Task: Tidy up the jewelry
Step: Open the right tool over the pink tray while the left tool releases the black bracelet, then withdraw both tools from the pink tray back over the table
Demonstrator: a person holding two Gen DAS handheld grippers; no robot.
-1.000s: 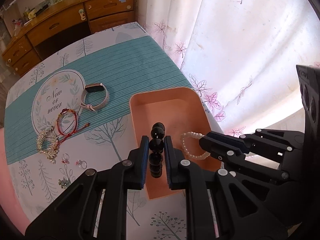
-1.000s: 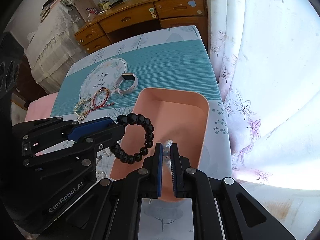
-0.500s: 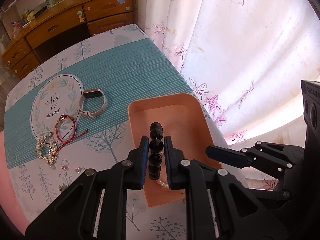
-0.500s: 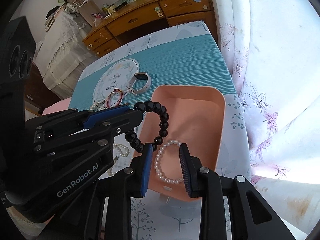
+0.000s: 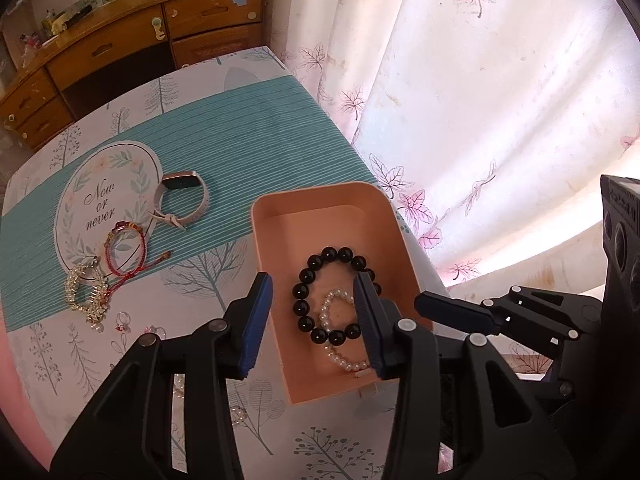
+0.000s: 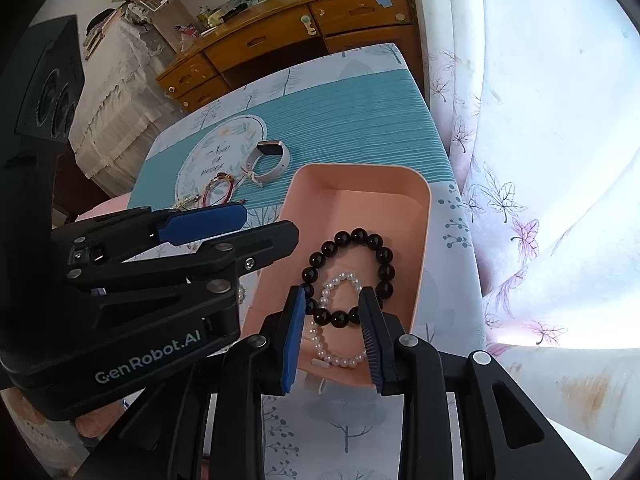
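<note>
Two bracelets lying in the pink tray [image 5: 276,216], both grippers above it.

The black bead bracelet [image 5: 310,274] lies across the pearl bracelet [image 5: 340,356] on the tray floor. The left gripper [image 5: 310,312], jaws just opened, and the right gripper [image 6: 330,328], jaws parted, hold nothing. The watch [image 5: 182,196] and remaining bracelets lie left of the tray.

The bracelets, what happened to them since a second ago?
Both got dropped into the tray: the right gripper let the pearl bracelet go first, then the left gripper just opened, releasing the black bracelet. The other jewelry stayed put.
</note>
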